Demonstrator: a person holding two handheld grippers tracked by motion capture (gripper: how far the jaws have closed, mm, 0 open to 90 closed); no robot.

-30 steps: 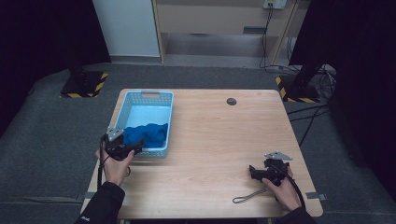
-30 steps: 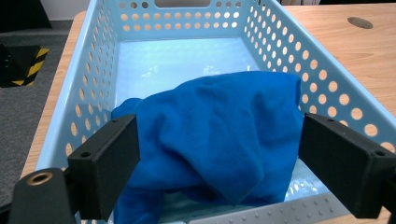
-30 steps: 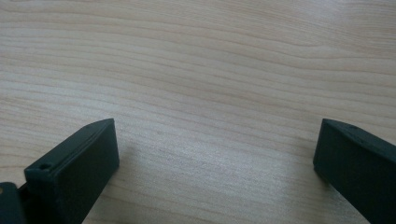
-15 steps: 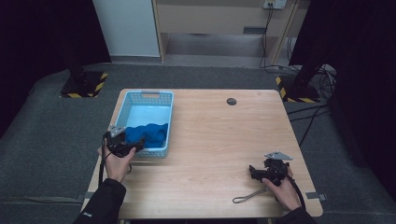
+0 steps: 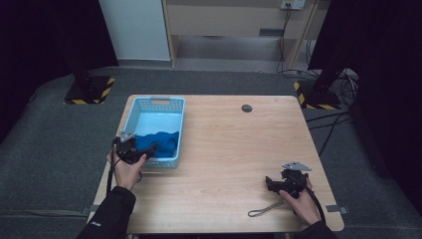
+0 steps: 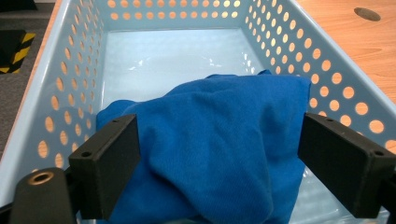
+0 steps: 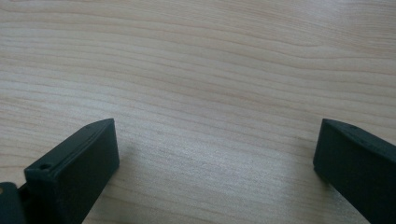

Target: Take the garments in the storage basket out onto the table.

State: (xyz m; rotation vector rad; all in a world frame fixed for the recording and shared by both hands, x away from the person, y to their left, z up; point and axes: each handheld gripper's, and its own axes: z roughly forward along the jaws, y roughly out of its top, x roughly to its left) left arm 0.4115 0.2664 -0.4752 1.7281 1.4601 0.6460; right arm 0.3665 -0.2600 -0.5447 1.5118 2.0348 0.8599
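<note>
blue cloth [image 6: 219,140] in basket [image 6: 70,70] between wide-open left claw [image 6: 219,168], right claw [image 7: 217,163] spread over table [image 7: 210,70]

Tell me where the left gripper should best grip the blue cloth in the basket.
Probably the raised fold at the cloth's near end, coming from above over the basket's near wall. The bunched hump sits between the open jaws of the left gripper, giving thickness to pinch; the flat basket floor offers none.

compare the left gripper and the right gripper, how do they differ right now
The left gripper sits at the near end of the light blue perforated plastic basket, its open fingers straddling the bunched blue cloth. The right gripper is low over the bare wooden table near its front right corner, nothing between its fingers. Both are open and hand-held.
</note>
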